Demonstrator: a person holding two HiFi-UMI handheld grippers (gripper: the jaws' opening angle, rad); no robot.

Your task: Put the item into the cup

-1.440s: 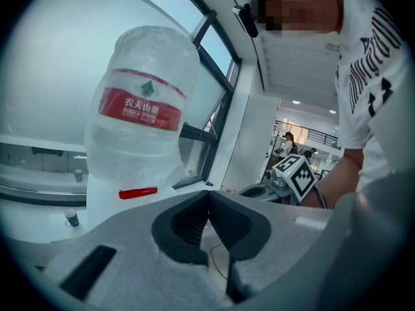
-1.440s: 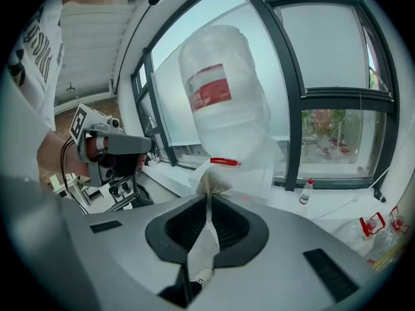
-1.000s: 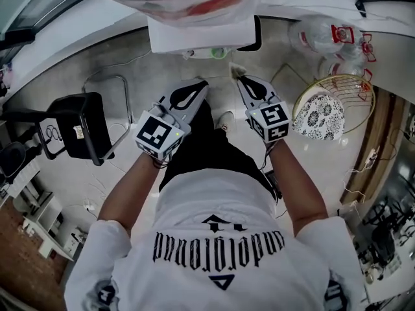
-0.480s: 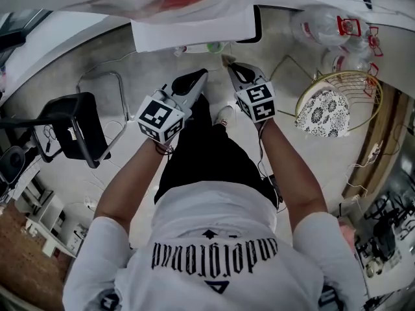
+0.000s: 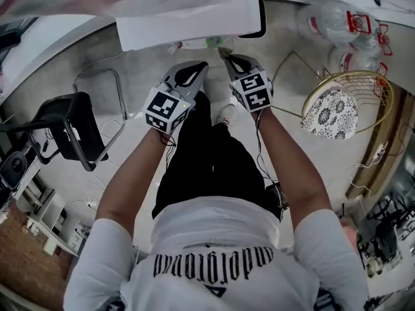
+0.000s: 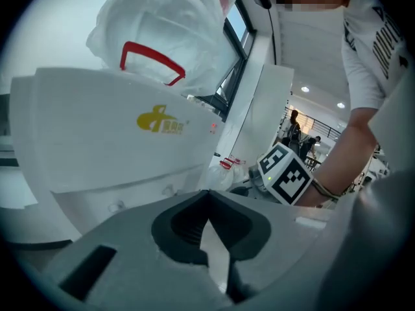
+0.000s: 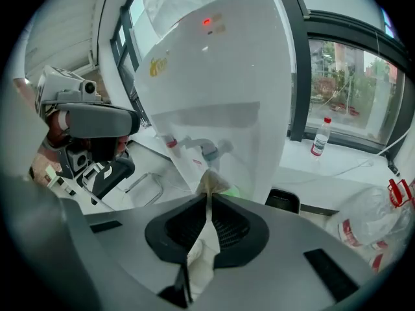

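My right gripper is shut on a thin cream paper item whose crumpled top sticks out past the tips. In the head view this gripper points at the foot of a white water dispenser. Just beyond the item shows a green thing, perhaps the cup, below the red tap and blue tap. My left gripper has its tips together with nothing between them. It is held beside the right one, close in front of the dispenser.
A black stool stands on the floor at the left. At the right are a gold wire stand with a patterned cushion and plastic bags. A bottle stands on the window sill.
Both grippers have moved forward toward the dispenser and drawn closer together. The right one still holds the paper item.
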